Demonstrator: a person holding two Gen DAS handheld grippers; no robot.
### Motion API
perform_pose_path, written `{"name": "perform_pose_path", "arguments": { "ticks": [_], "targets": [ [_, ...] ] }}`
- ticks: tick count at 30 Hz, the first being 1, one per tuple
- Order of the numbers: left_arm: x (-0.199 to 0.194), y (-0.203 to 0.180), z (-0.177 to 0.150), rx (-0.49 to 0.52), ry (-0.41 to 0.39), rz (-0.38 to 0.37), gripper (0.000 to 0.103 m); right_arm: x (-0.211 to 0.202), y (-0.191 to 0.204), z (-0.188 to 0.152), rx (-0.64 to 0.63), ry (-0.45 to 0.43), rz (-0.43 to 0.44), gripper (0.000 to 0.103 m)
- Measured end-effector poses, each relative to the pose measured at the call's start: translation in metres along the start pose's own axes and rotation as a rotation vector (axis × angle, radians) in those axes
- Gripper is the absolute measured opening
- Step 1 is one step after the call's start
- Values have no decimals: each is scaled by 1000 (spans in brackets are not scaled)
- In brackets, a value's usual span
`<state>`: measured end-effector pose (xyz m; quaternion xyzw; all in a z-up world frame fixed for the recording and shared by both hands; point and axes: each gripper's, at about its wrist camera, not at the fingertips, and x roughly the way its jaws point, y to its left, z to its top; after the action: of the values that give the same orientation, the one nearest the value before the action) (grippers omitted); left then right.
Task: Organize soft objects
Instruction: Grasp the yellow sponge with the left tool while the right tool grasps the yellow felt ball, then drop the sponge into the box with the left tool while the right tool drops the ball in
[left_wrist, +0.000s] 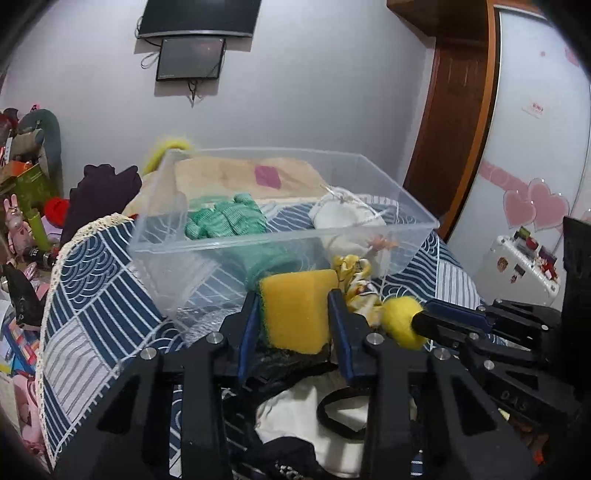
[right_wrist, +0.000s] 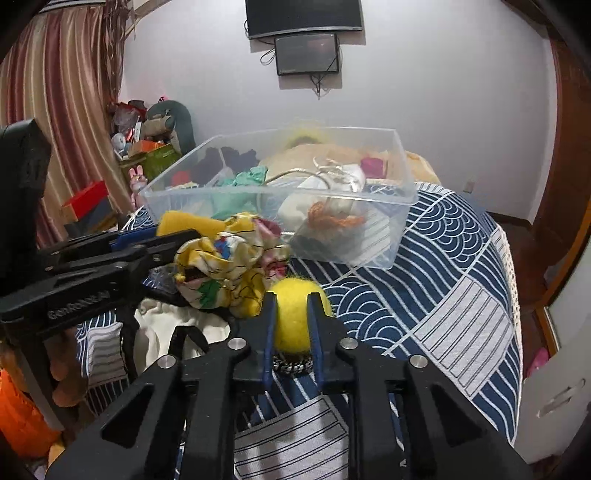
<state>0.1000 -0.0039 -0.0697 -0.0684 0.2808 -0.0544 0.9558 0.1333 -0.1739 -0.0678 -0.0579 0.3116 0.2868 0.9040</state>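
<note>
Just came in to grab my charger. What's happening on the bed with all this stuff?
A person is sorting soft items into a clear plastic bin on the bed. The left hand-held gripper is clamped on a yellow sponge, and the right hand-held gripper is clamped on a yellow felt ball. A green cloth and a white pouch already lie in the bin.

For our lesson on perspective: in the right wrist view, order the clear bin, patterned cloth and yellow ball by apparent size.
1. clear bin
2. patterned cloth
3. yellow ball; it lies nearest the camera, so it looks enlarged.
</note>
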Motion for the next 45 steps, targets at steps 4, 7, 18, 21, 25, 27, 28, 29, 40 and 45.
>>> {"name": "perform_pose_path", "arguments": {
  "ticks": [4,7,18,21,25,27,28,29,40,45],
  "targets": [
    [-19,3,2,0,-52,35,36,-3,-3,-1,12,9,8,17],
    [-33,2,2,20,-94,79,36,2,0,0,10,26,7,33],
    [-56,-2,7,51,-178,134,36,26,1,-1,18,93,53,43],
    [-56,2,9,33,-176,128,36,31,0,-3,31,105,66,43],
    [-55,9,12,16,-179,137,36,25,2,-2,30,82,46,41],
    [-55,12,15,8,-191,150,36,15,2,3,26,51,34,41],
    [-55,14,18,1,-203,158,36,8,1,6,28,28,30,41],
    [-55,17,22,-9,-219,170,36,2,0,10,29,6,27,41],
    [-27,38,53,-71,-197,162,36,-25,8,74,12,-208,-35,41],
    [-12,35,58,-46,-165,166,36,4,14,84,-4,-174,-43,41]
  ]
}}
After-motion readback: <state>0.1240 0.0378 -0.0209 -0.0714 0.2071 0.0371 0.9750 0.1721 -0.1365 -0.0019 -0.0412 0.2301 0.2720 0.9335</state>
